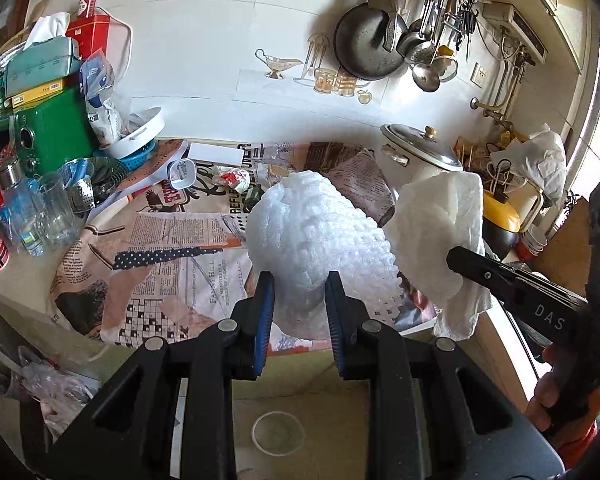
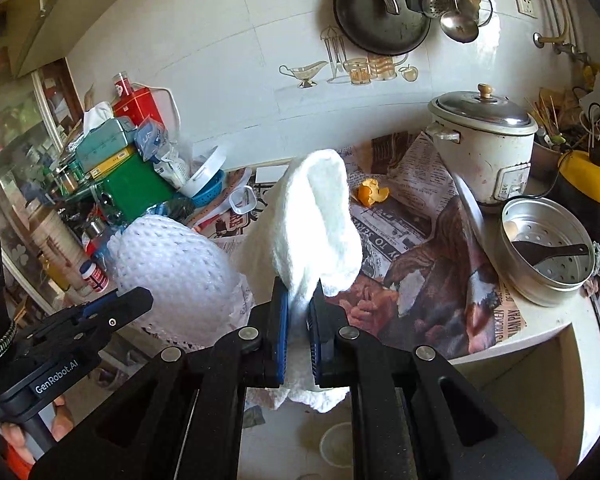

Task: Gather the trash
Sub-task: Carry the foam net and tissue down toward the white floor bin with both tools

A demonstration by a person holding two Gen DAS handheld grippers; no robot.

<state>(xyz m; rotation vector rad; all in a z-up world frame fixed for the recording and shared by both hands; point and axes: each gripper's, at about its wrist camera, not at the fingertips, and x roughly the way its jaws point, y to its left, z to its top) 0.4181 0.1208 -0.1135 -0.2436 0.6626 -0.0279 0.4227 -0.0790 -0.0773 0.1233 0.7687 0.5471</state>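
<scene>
**Foam net and tissue held above the tabletop**

Left gripper (image 1: 299,280) clenched on a white foam net (image 1: 316,232), blue pads pressing its lower end, net bulging up toward 12 o'clock above the newspaper-covered tabletop (image 1: 172,240). Right gripper (image 2: 299,300) clamped tight on a crumpled white tissue (image 2: 320,216), which stands up between the pads and hangs out below them. In the left view, tissue at 3 o'clock of the net, just beside it; whether touching, cannot tell. In the right view, net at 9 o'clock of the tissue.

Still lying on the tabletop: red-and-white wrapper (image 1: 232,178) at 11 o'clock of the net, orange peel (image 2: 372,194) at 2 o'clock of the tissue. Rice cooker (image 2: 484,140) standing at the 2 o'clock side of the right view, metal steamer (image 2: 548,252) at 3 o'clock. Clutter of a green box (image 1: 52,132), bottles and glasses piled at 9 to 10 o'clock in the left view.
</scene>
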